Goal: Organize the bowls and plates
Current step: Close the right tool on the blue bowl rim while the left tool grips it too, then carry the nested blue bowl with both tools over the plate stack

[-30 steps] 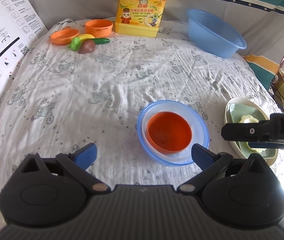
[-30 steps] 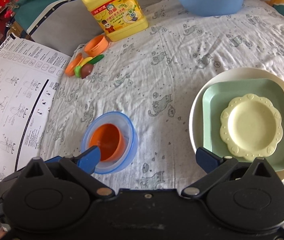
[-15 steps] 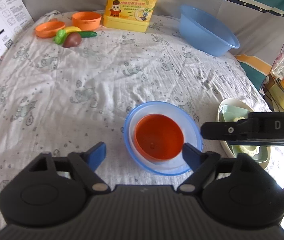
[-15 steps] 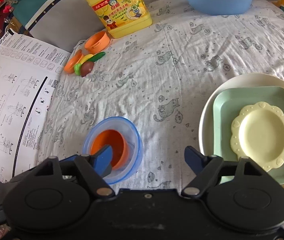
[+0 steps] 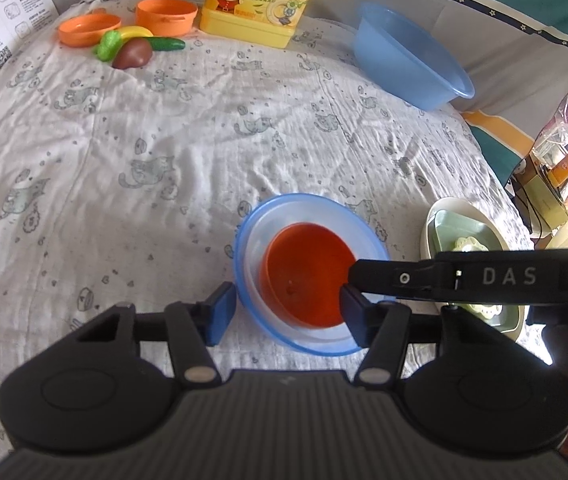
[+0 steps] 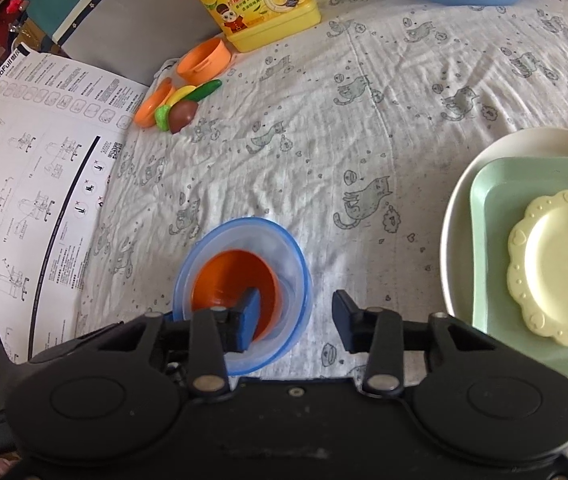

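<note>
Orange bowl point(image 5: 303, 280) sits nested in clear blue-rimmed bowl point(image 5: 311, 272), on the cat-print cloth point(image 5: 164, 160). Left gripper point(image 5: 285, 314) straddles both bowls, jaws closing, pads not visibly pressing. Right gripper point(image 6: 295, 320): jaws closing, one finger inside the orange bowl, one outside the blue rim. Stacked plates point(image 6: 531, 264) near, right of bowls. Detergent jug point(image 5: 260, 0), blue basin point(image 5: 411, 56) well beyond.

cloth point(image 5: 164, 152): crinkled matt cotton (printed) | orange bowl point(image 5: 303, 276): glossy plastic | sheet point(image 6: 24, 184): paper
</note>
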Demonstrator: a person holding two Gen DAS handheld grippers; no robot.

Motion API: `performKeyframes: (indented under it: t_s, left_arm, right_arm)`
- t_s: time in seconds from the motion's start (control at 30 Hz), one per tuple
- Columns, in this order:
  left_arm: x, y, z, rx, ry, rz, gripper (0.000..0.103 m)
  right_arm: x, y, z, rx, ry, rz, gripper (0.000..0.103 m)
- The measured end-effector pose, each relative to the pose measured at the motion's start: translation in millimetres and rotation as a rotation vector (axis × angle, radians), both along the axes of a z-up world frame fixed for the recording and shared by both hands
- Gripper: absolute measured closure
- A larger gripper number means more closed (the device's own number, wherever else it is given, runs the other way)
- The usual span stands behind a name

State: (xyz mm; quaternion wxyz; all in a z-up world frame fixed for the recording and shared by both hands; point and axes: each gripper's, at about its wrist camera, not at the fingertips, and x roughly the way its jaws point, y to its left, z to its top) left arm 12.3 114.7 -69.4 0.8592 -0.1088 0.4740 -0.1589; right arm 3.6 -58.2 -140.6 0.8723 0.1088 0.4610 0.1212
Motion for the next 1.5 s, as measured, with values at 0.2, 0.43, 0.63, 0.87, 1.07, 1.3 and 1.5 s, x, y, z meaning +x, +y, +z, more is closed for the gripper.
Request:
performKeyframes:
  t_s: [0.2,0.43,0.63,0.87,1.07,1.3,1.5]
  left_arm:
    - [1,-1,0,0.016,0.003,0.021,0.059]
    - [1,-3,4,0.021,0.008,0.033,0.059]
    - [0,-4,8,0.03,0.011,0.038,0.059]
    - [-3,-6,13,0.045,0.016,0.041,0.059]
    - [-5,-12,19,0.067,0.022,0.038,0.059]
    - [-6,-28,27,0.093,0.031,0.025,0.059]
    - [-1,-51,34,0.113,0.038,-0.007,0.059]
  right_arm:
    - [1,10,1,-0.044,-0.033,0.011,0.078]
    - [2,10,4,-0.042,-0.042,0.008,0.078]
    - [-2,8,8,-0.036,-0.049,0.008,0.078]
    - [-7,5,12,-0.021,-0.06,0.006,0.078]
    - [-13,-2,19,0.002,-0.081,-0.003,0.078]
    - [-18,-16,26,0.041,-0.102,-0.026,0.078]
    - [-24,-39,35,0.071,-0.129,-0.068,0.078]
